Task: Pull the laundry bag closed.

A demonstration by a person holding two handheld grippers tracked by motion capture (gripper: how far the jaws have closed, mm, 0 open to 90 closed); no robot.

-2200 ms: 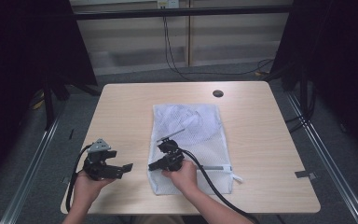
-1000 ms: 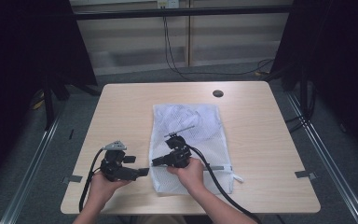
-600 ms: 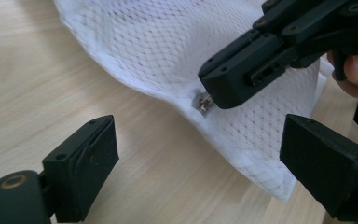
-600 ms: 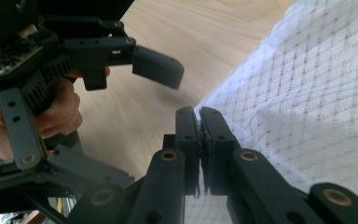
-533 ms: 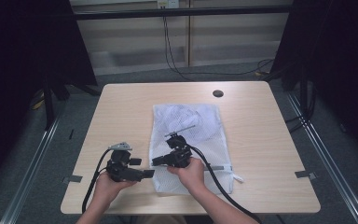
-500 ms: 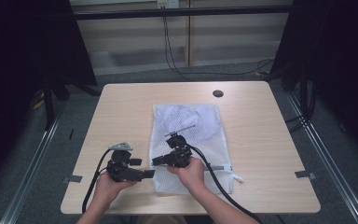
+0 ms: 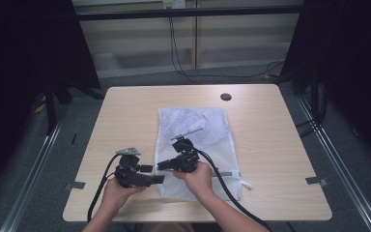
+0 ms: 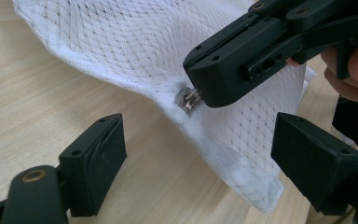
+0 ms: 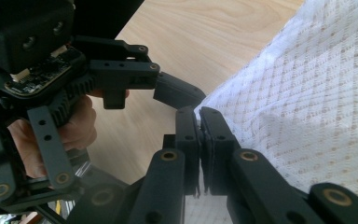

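White mesh is what we are working on: a zippered laundry bag (image 7: 199, 145) lies flat near the middle of the pale wooden table (image 7: 125, 116), its long side running away from us, with a small dark round grommet (image 7: 226, 96) in the tabletop beyond it.

Our right gripper (image 7: 163, 165) sits at the bag's left edge, toward the near end. Its jaws are pressed tight together on the metal zipper pull (image 8: 188, 99), which the left gripper view shows as a small silver tab sticking out from the hem, caught at the very tip of the closed jaws. In the right gripper view (image 9: 199, 122) the two black jaws meet with no gap, and the white netting spreads off to the right of them, a fold of the edge lifted slightly off the wood.

Our left gripper (image 7: 155, 175) is just beside the right one, on the bare table to the left of the bag and pointing toward it. Its jaws (image 8: 200, 158) stand wide apart and have just been closing a little; between them we see only the table and the bag's hem, with neither pad touching the mesh. The zipper pull lies just ahead of the gap.
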